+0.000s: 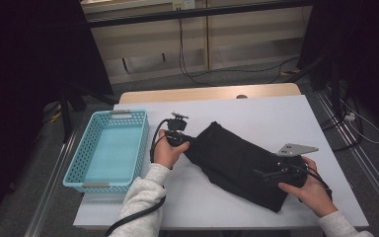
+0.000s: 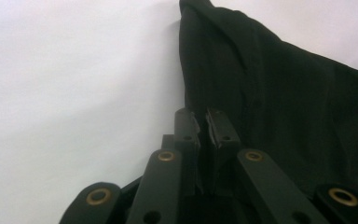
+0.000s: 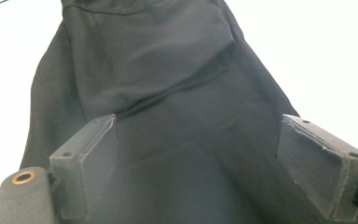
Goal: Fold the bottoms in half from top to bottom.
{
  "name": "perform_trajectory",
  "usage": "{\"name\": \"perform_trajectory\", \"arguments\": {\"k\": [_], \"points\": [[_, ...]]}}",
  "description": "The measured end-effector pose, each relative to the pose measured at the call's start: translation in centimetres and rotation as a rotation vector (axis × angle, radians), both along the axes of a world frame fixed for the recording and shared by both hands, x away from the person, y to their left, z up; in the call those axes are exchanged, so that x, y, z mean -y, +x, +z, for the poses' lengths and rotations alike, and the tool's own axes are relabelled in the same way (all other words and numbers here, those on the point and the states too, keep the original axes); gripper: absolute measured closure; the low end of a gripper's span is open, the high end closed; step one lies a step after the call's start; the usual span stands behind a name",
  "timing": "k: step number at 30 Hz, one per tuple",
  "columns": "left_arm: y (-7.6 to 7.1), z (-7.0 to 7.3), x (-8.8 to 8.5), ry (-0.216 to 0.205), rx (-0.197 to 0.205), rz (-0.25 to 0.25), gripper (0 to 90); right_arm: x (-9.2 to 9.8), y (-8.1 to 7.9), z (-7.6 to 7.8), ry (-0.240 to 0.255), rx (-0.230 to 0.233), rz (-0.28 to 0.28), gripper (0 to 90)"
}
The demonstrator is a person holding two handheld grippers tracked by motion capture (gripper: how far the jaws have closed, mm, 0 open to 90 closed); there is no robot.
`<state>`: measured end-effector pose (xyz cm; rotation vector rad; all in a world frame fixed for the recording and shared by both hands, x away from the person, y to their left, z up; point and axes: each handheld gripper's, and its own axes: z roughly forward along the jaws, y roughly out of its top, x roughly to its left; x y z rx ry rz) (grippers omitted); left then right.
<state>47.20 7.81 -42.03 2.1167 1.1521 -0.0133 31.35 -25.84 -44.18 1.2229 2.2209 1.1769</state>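
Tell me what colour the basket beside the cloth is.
Light blue basket, clearest in the high view.

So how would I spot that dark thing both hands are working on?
Find the white table. Right of the blue basket, a folded black cloth lies slantwise across the middle. It is the one soft, dark thing there.

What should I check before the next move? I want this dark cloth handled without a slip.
1. Left gripper pinching the edge of the dark cloth: ok, jaws shut on fabric.
2. Right gripper gripping: not ok, jaws stand wide apart over the cloth.
3. Cloth fully on the white table: ok.
4. Blue basket free of contents: ok.
5. Cloth neatly folded: cannot tell.
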Motion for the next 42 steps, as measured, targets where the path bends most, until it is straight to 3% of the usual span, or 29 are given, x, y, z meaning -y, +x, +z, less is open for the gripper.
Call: {"name": "perform_trajectory", "arguments": {"k": [11, 24, 29, 30, 34, 38, 42], "points": [[0.8, 0.4, -2.8, 0.009, 0.013, 0.076, 84.1, -0.4, 0.2, 0.0, 0.000, 0.001, 0.013, 12.9], [1.1, 1.2, -4.6, 0.028, 0.046, 0.136, 84.1, -0.5, 0.3, 0.0, 0.002, 0.003, 0.016, 12.9], [1.1, 1.1, -4.9, 0.044, 0.089, 0.159, 82.3, -0.7, 0.4, 0.0, 0.002, 0.003, 0.019, 12.9], [1.1, 1.2, -5.0, 0.046, 0.107, 0.169, 80.3, -0.7, 0.4, 0.0, 0.002, 0.006, 0.020, 12.9], [0.8, 1.4, -5.2, 0.022, 0.135, 0.173, 51.0, -1.1, 0.5, 0.0, 0.004, 0.010, 0.023, 13.0], [0.2, 1.1, -4.9, -0.001, 0.128, 0.139, 41.5, -1.7, 0.7, 0.0, -0.002, 0.016, 0.033, 12.9], [-0.5, 0.6, -4.6, -0.027, 0.148, 0.123, 31.6, -2.5, 1.0, 0.0, -0.005, 0.018, 0.044, 13.0]]}}
